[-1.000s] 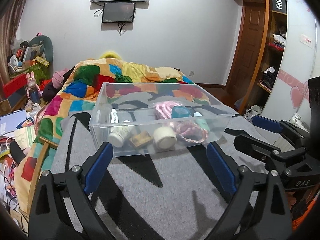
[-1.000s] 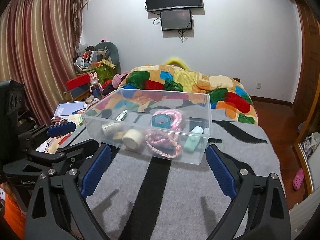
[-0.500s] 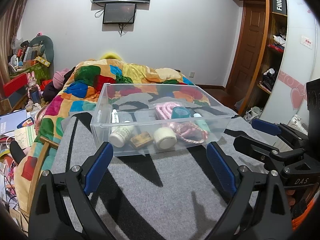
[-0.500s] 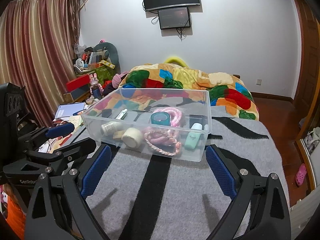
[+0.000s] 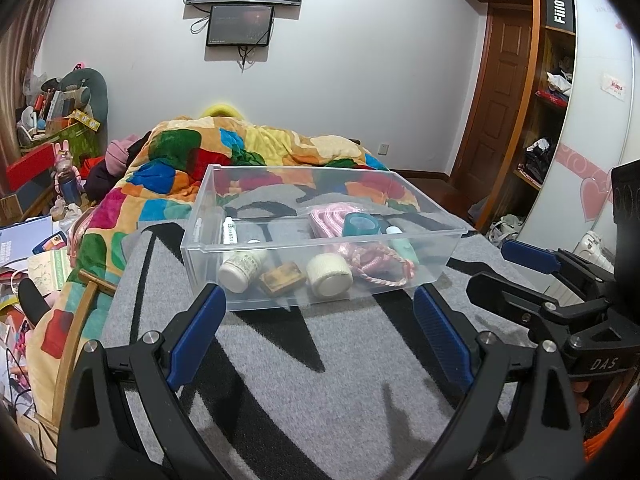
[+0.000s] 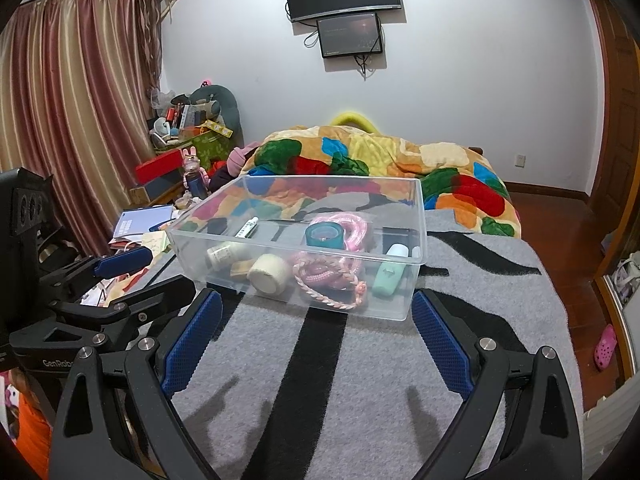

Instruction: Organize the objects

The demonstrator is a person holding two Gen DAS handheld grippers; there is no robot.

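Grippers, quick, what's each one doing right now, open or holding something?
Left gripper: open, holding nothing.
Right gripper: open, holding nothing.

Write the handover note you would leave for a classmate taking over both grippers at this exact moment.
Left gripper: open, empty, hovering short of the clear bin.
Right gripper: open, empty, also just short of the bin.
The bin sits on the grey striped blanket. Inside: white bottle, brown block, white tape roll, pink rope, teal tape roll, mint tube, white pen-like tube.
Done: these items are in the bin.
Left: no loose item shows on the blanket; check whether anything still needs sorting.
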